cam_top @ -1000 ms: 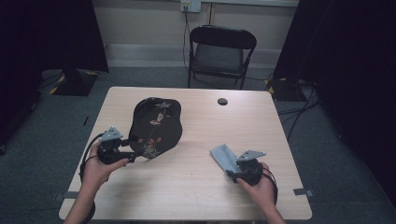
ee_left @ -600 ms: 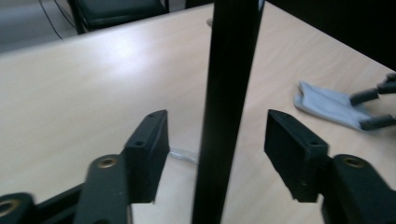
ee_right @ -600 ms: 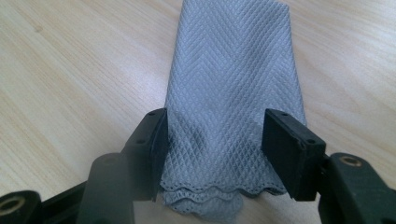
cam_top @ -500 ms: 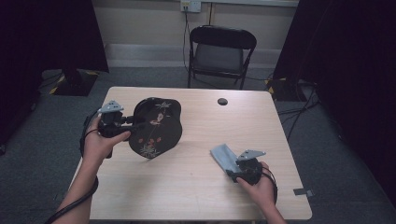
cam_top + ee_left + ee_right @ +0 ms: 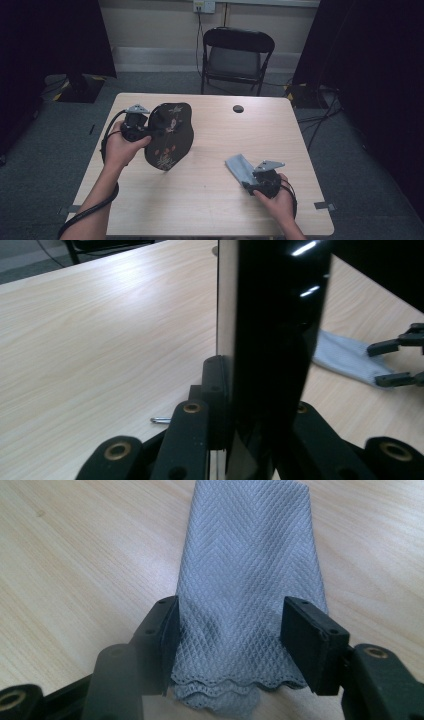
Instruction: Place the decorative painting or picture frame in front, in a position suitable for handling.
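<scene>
We see one black tray [image 5: 169, 135] tipped up on edge at the table's [image 5: 210, 200] nine o'clock side, its long axis running from twelve down to six o'clock. The left gripper [image 5: 150, 131] has just been closing and now pinches the tray's rim. One grey cloth [image 5: 239, 169] lies flat toward four o'clock, between the right gripper's [image 5: 248, 184] spread jaws. Bare wood stays open through the middle.
</scene>
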### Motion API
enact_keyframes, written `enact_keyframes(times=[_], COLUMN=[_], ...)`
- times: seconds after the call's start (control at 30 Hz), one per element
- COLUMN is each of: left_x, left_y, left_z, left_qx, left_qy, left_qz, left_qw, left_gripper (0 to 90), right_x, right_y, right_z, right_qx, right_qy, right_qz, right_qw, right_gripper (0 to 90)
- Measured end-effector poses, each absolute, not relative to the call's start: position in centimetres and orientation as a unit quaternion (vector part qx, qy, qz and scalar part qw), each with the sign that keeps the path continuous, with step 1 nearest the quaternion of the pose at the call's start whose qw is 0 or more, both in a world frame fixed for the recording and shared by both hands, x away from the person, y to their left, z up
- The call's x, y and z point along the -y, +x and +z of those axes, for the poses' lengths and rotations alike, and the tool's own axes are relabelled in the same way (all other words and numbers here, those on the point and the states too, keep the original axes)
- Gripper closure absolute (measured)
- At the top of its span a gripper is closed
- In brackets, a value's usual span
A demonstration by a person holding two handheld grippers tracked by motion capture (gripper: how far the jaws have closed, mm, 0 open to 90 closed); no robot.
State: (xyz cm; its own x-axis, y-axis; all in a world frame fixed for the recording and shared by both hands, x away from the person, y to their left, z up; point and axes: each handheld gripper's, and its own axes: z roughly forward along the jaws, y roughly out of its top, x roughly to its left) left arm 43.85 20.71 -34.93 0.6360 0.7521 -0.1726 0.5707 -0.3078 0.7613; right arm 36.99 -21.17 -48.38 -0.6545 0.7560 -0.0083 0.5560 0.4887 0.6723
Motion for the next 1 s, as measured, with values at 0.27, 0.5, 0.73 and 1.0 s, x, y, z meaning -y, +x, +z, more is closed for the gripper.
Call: enact_keyframes(times=[0.27,0.5,0.73,1.0], left_x=[-19.2,-15.3,-12.0,-11.3], left_y=[43.9,43.4,42.3,42.1], left_z=[-34.6,-33.7,-34.2,-35.6], left_qx=[-0.421,-0.395,-0.367,-0.359], left_qy=[0.794,0.800,0.809,0.803], left_qz=[0.111,0.102,0.094,0.094], left_qw=[0.424,0.440,0.449,0.467], left_gripper=[80.9,80.9,80.9,80.9], right_x=[21.3,21.9,23.2,23.9], right_y=[37.1,37.0,36.6,36.4], right_z=[-48.4,-48.4,-48.4,-48.3], right_qx=[-0.849,-0.846,-0.841,-0.842], right_qy=[0.385,0.390,0.400,0.402], right_qz=[0.328,0.328,0.326,0.319], right_qw=[0.153,0.156,0.162,0.165], right_gripper=[40.7,40.8,40.7,40.8])
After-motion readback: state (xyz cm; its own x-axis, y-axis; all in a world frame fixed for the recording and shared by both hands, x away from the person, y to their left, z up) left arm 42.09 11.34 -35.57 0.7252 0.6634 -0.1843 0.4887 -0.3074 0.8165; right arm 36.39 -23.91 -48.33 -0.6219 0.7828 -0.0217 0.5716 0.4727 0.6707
